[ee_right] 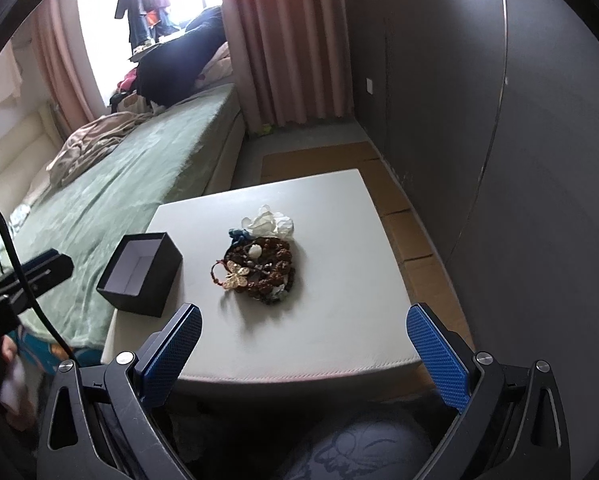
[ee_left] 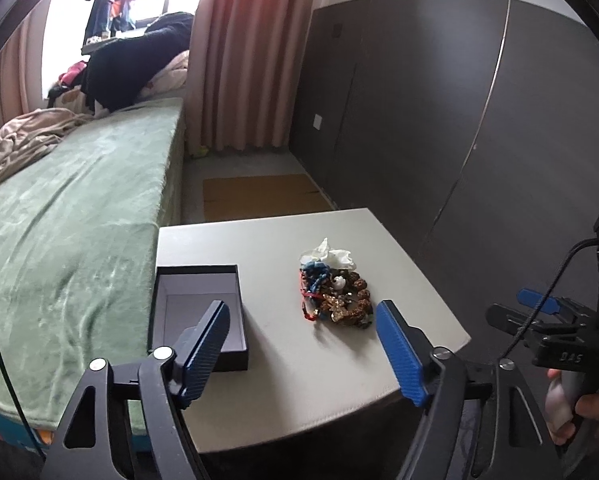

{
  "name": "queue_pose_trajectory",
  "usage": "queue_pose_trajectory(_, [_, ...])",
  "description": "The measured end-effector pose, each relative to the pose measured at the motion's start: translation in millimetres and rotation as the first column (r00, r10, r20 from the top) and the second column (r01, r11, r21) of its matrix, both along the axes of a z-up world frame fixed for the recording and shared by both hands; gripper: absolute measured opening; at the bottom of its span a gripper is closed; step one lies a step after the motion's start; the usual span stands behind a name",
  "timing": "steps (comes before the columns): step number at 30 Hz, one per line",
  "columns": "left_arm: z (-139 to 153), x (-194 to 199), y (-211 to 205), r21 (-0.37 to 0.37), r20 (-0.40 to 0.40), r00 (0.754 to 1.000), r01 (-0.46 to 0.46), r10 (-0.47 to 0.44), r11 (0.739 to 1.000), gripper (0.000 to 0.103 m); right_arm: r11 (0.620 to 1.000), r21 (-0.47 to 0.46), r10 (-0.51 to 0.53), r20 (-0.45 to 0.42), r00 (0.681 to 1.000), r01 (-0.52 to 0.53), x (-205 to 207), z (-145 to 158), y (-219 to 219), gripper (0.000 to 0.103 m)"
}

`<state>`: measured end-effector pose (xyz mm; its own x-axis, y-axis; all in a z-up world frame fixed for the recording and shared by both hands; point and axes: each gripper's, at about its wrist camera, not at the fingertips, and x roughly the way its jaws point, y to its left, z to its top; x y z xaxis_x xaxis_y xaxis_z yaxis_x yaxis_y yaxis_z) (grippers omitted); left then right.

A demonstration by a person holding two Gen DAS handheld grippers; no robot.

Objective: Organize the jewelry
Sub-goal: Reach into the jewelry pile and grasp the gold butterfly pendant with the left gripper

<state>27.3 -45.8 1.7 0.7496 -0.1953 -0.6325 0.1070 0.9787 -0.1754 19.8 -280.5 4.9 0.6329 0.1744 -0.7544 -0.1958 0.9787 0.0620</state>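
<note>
Beside a bed [ee_left: 79,208] with a green cover, a low pale table [ee_left: 307,384] holds everything that matters; dark wall panels and pink curtains behind, not relevant. On table's left part, near the bed-side edge, sits an open black box [ee_left: 197,312], pale lining, nothing visible inside. Well apart from it, toward table centre, lies the jewelry pile [ee_right: 257,270]: one tangled heap, brown bead strands looped round each other, red cord at its left side, blue-teal bit at the far edge, a gold butterfly piece [ee_right: 235,279] on top front, a small white bead or shell in the middle. White crumpled tissue [ee_right: 269,222] touches the heap's far side. Left gripper [ee_left: 301,350] hovers at the near edge, jaws spread wide, nothing between them; right gripper [ee_right: 305,354] likewise released, wide apart, empty, above the near table edge and facing the pile. Step in hand looks like first pick, nothing moved to the box yet. To do well: go for a top, loose item, butterfly likely, pinch a single strand or edge, lift slowly so tangled cords don't drag the whole heap. Left could steady the box or hold down the rest. Avoid grabbing tissue.
</note>
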Motion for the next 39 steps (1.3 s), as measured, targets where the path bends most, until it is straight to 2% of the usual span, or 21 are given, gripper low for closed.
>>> queue_pose_trajectory(3, [-8,14,-9,-0.014,-0.020,0.999,0.028,-0.028,1.000,0.074,1.000,0.012,-0.014,-0.015,1.000,0.014,9,-5,-10,0.102])
queue_pose_trajectory(6, [-18,29,-19,-0.026,-0.062,0.996,0.055,-0.056,0.998,0.066,1.000,0.021,-0.012,-0.028,1.000,0.013,15,-10,-16,0.102])
queue_pose_trajectory(12, [-40,56,-38,-0.055,-0.143,0.986,0.081,-0.088,0.995,0.057,0.998,0.058,-0.011,-0.069,0.998,0.015,31,-22,-26,0.099])
queue_pose_trajectory(19, [-70,85,-57,-0.071,-0.251,0.962,0.095,-0.110,0.993,0.045,0.996,0.083,-0.015,-0.125,0.992,0.025,47,-42,-37,0.089])
queue_pose_trajectory(24, [-90,101,-63,-0.073,-0.315,0.945,0.073,-0.092,0.995,0.040,0.994,0.104,-0.015,-0.151,0.988,0.031,54,-53,-45,0.088])
queue_pose_trajectory(32, [-116,124,-69,-0.045,-0.368,0.928,0.037,-0.051,0.998,0.034,0.992,0.122,-0.003,-0.192,0.981,0.027,69,-69,-53,0.081])
queue_pose_trajectory(34, [-121,129,-68,-0.058,-0.383,0.922,0.029,-0.049,0.998,0.023,0.992,0.122,-0.002,-0.199,0.980,0.027,72,-72,-53,0.081])
queue_pose_trajectory(37, [-123,130,-65,-0.069,-0.381,0.924,0.016,-0.042,0.997,0.015,0.991,0.130,0.005,-0.205,0.979,0.022,77,-75,-51,0.080])
queue_pose_trajectory(39, [-119,127,-62,-0.072,-0.375,0.926,0.016,-0.041,0.997,0.014,0.991,0.134,0.016,-0.207,0.978,0.012,80,-75,-48,0.080])
